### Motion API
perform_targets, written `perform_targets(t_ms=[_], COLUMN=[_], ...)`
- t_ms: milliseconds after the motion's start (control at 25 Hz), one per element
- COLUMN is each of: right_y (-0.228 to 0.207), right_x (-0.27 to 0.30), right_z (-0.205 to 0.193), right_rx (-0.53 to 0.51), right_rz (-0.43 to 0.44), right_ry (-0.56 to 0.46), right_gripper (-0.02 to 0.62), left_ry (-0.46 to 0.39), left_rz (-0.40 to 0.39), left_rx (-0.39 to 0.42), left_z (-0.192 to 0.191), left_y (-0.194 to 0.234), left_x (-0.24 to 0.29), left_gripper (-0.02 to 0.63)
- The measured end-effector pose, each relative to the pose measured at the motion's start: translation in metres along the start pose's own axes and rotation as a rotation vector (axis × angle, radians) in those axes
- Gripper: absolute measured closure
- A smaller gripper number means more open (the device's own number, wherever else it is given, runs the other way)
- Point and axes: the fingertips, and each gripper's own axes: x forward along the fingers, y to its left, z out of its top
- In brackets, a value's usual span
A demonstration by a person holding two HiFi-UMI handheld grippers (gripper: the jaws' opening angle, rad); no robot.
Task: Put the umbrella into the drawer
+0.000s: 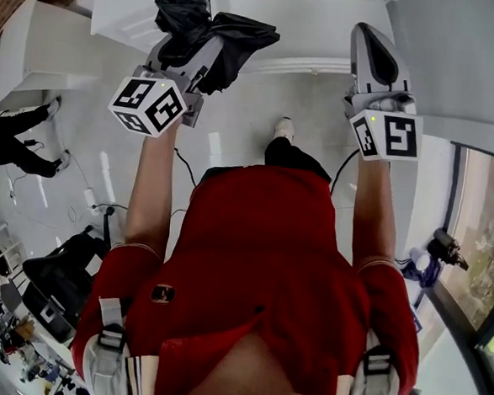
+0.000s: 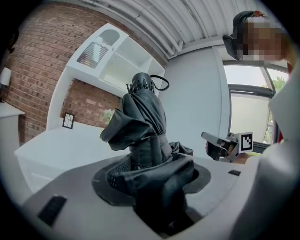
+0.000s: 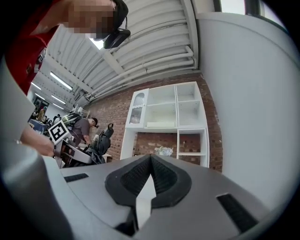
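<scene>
A folded black umbrella (image 1: 195,30) stands up out of my left gripper (image 1: 185,57), whose jaws are shut on its lower fabric. In the left gripper view the umbrella (image 2: 143,136) fills the middle, its strap loop at the top, and the left gripper (image 2: 154,187) clamps the cloth. My right gripper (image 1: 369,49) is raised at the right, shut with nothing in it; in the right gripper view the right gripper (image 3: 151,161) has its tips touching. The left gripper and umbrella (image 3: 101,145) show small at the left there. No drawer can be made out.
A white cabinet (image 1: 268,12) runs along the top of the head view. A white shelf unit (image 3: 164,124) stands against a brick wall (image 2: 33,70). Black office chairs (image 1: 60,281) and a seated person (image 1: 15,138) are at the left. A window (image 1: 485,234) is at the right.
</scene>
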Motion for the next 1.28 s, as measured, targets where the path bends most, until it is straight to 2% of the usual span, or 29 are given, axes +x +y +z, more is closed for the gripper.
perform_targets(t_ms=[240, 520, 840, 1280], right_y=[-0.056, -0.085, -0.091, -0.093], right_x=[0.018, 0.026, 0.033, 0.045], right_z=[-0.023, -0.045, -0.058, -0.073], right_rx=[0.024, 0.057, 0.07, 0.071], right_rz=[0.031, 0.026, -0.008, -0.044], right_ry=[0.022, 0.057, 0.106, 0.178], right_gripper=[0.597, 0.597, 0.597, 0.597], left_ry=[0.104, 0.257, 0.458, 0.672], left_rz=[0.045, 0.065, -0.027, -0.129], left_rx=[-0.017, -0.014, 0.055, 0.057], left_z=[-0.03, -0.067, -0.106, -0.162], left_y=[0.015, 0.042, 0.061, 0.081], left_x=[0.07, 0.119, 0.153, 0.178], left_gripper=[0.357, 0.357, 0.357, 0.357])
